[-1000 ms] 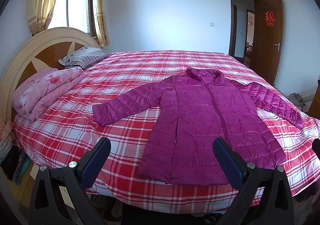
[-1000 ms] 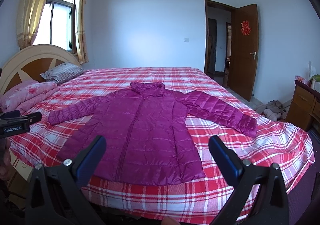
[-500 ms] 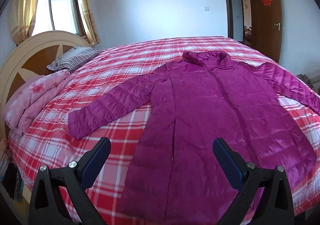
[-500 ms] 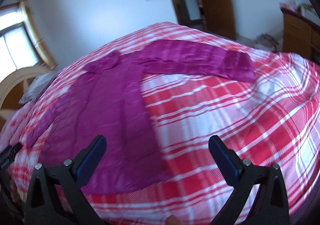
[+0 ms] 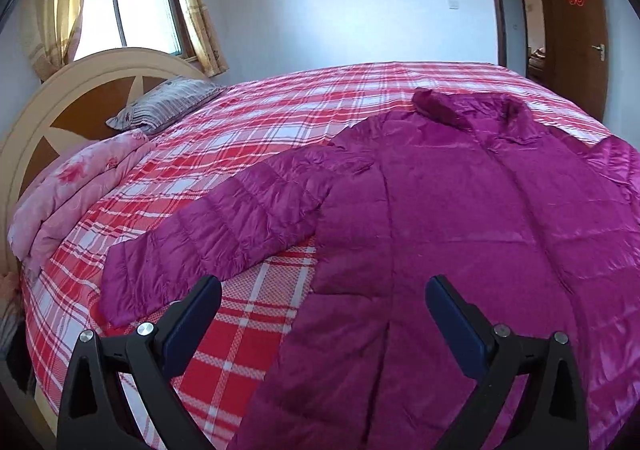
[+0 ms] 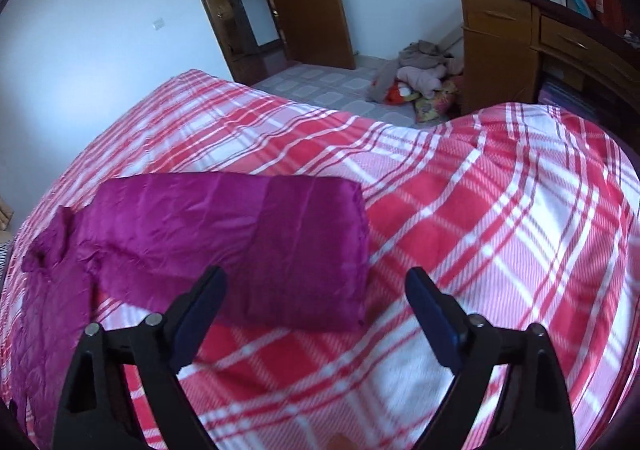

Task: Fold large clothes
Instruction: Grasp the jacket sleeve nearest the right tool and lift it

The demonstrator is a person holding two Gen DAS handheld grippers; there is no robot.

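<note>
Both hand-held grippers nearer, jacket (image 5: pixel 460 234) just ahead

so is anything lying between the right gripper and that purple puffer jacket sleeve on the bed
Nothing visible: only bare red plaid bedspread lies between the open right gripper and the magenta quilted jacket sleeve just ahead of it.

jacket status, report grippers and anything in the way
Left gripper open, right gripper open, both empty. Purple jacket flat on bed, unfolded. Nothing on it.

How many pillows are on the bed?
1: a striped pillow lies at the headboard, beside the folded pink quilt. More could be hidden outside the views.
</note>
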